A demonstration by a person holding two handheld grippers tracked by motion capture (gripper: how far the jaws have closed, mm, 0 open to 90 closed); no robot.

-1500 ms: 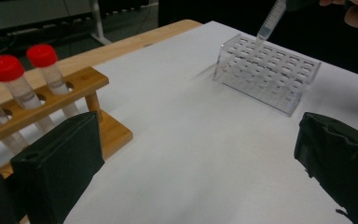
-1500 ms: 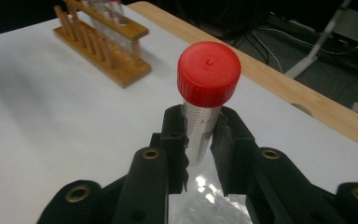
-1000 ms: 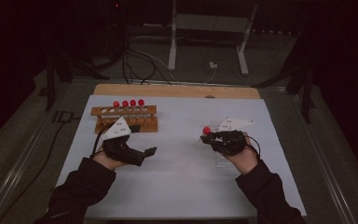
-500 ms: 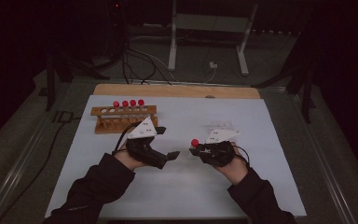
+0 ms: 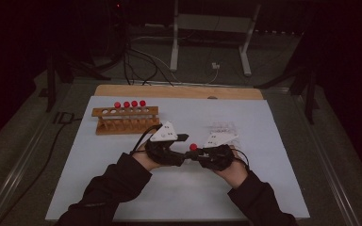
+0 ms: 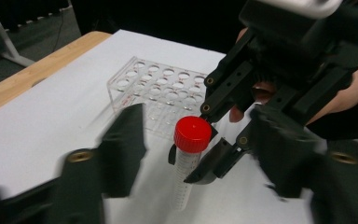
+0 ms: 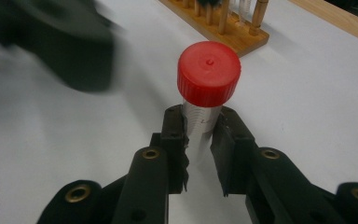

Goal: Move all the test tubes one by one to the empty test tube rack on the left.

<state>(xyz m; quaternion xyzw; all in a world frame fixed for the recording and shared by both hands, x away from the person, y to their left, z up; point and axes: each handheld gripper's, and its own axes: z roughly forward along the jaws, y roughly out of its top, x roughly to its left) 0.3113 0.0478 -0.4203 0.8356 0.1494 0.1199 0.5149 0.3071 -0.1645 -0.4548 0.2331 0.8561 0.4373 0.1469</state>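
A clear tube with a red cap [image 5: 193, 147] stands upright between my two grippers at the middle of the white table. My right gripper [image 7: 199, 135] is shut on the tube's body [image 7: 200, 122] just under the cap. My left gripper [image 5: 184, 148] faces it from the left. Its jaws stand on either side of the tube [image 6: 186, 172] and have just been closing, blurred, with gaps still showing at both sides. A wooden rack [image 5: 125, 120] with several red-capped tubes stands at the back left.
A clear plastic rack [image 6: 158, 88] with many empty holes lies just behind the grippers, also seen as the pale rack [image 5: 221, 128] in the high view. A wooden board [image 5: 179, 91] borders the table's far edge. Cables and a stand sit on the dark floor beyond.
Both hands have come together at the table's middle: the left gripper moved right, the right gripper left with the tube. The left jaws have narrowed around the tube.
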